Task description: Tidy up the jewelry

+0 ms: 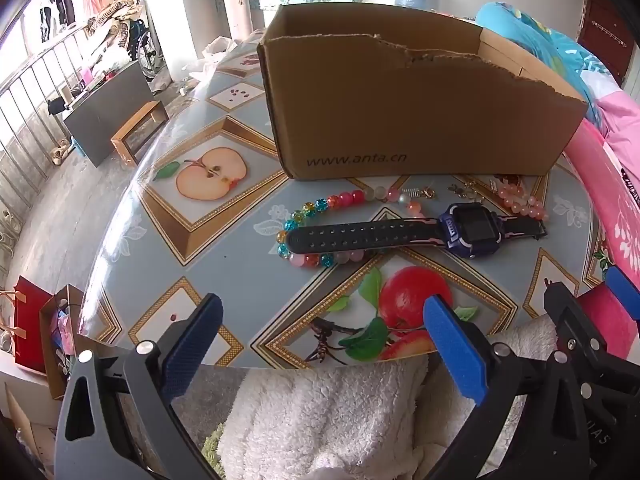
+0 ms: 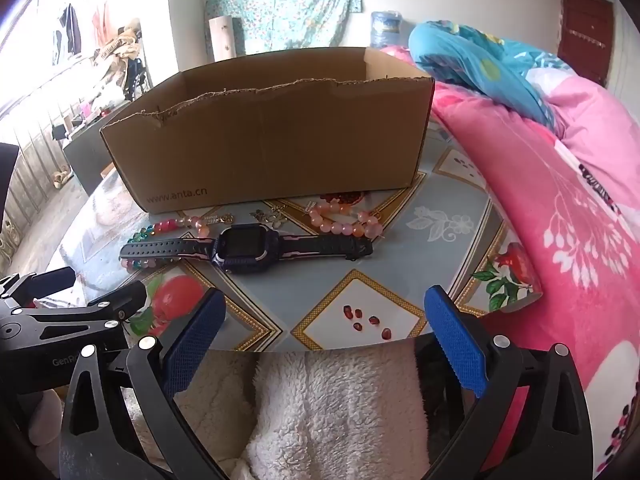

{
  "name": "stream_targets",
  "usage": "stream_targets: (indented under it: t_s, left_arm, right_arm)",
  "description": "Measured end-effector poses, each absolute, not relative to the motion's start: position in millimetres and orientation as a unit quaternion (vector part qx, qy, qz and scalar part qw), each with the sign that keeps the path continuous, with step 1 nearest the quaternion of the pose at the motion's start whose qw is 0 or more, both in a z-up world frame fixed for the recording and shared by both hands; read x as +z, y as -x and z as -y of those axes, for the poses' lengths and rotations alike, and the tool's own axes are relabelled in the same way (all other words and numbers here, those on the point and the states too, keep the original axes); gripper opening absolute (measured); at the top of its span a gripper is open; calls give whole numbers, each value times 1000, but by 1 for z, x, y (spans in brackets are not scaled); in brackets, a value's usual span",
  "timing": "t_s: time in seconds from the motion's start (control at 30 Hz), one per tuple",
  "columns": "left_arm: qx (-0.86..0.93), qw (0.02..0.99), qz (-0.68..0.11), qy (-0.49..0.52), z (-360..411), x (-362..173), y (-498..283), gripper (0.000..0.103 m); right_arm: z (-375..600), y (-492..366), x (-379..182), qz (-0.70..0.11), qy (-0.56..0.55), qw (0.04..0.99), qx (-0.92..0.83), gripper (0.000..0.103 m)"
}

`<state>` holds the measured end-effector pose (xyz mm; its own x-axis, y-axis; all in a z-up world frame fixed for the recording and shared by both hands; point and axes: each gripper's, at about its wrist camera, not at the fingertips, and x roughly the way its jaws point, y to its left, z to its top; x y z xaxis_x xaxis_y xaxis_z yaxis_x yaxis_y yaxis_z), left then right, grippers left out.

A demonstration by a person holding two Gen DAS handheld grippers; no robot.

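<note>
A dark blue and black smartwatch [image 1: 472,230] with a perforated rubber strap lies flat on the fruit-patterned glossy tabletop [image 1: 224,248], in front of the open brown cardboard box [image 1: 400,116]. Its strap rests across a bracelet of multicoloured glass beads [image 1: 316,208]; a pale pink bead bracelet [image 2: 348,222] lies just beside its other end. Between them sit small gold-coloured pieces [image 2: 272,216], possibly earrings. The left gripper [image 1: 326,322] and right gripper [image 2: 324,314] both stand wide apart, empty, near the table's front edge.
</note>
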<state>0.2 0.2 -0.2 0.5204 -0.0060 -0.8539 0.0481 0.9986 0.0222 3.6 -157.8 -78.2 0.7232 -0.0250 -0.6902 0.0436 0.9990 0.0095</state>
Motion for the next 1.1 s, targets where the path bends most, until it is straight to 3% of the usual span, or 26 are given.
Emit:
stream_targets:
  t_s: [1.1]
  left_arm:
    - [-14,872,-489,-22,1,1,1,98]
  right_arm:
    - [164,-9,-79,-375,-15,927,-17,95]
